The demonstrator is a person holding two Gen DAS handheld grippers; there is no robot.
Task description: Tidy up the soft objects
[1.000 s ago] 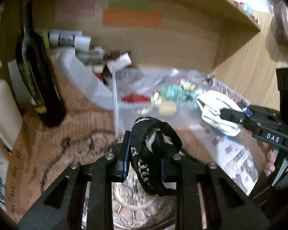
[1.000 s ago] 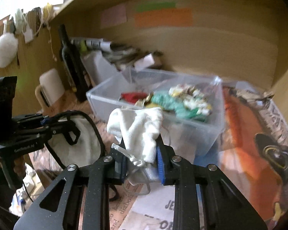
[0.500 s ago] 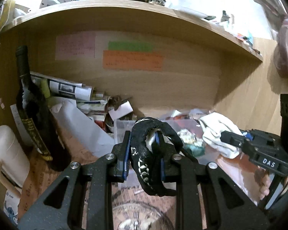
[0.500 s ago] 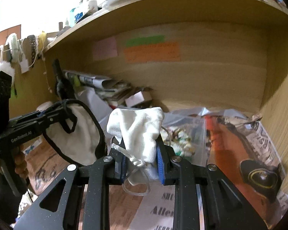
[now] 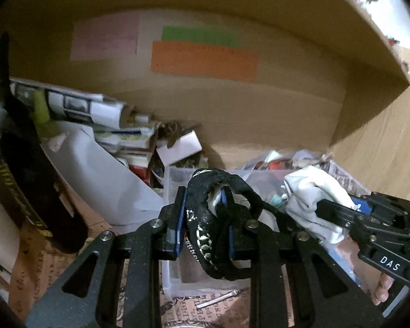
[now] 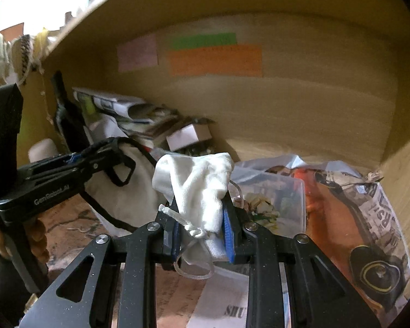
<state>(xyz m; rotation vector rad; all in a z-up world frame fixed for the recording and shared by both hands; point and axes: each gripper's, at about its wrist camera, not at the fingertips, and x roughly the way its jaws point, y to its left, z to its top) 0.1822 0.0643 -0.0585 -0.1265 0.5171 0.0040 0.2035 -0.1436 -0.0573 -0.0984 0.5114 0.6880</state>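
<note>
Two soft items lifted clear of the clear bin point(image 5: 172, 180)

My left tool point(image 5: 205, 218) clamps the black-trimmed pouch point(image 5: 205, 207), my right tool point(image 6: 199, 218) the white cloth point(image 6: 196, 183); both have risen above the bin since a second ago, ready for placing. A dark bottle point(image 5: 22, 180) and rolled newspapers point(image 5: 76, 106) crowd the table left of the bin.

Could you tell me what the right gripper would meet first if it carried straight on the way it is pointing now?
Probably the clear plastic bin just beyond the white cloth the right gripper holds; depth is unclear.
</note>
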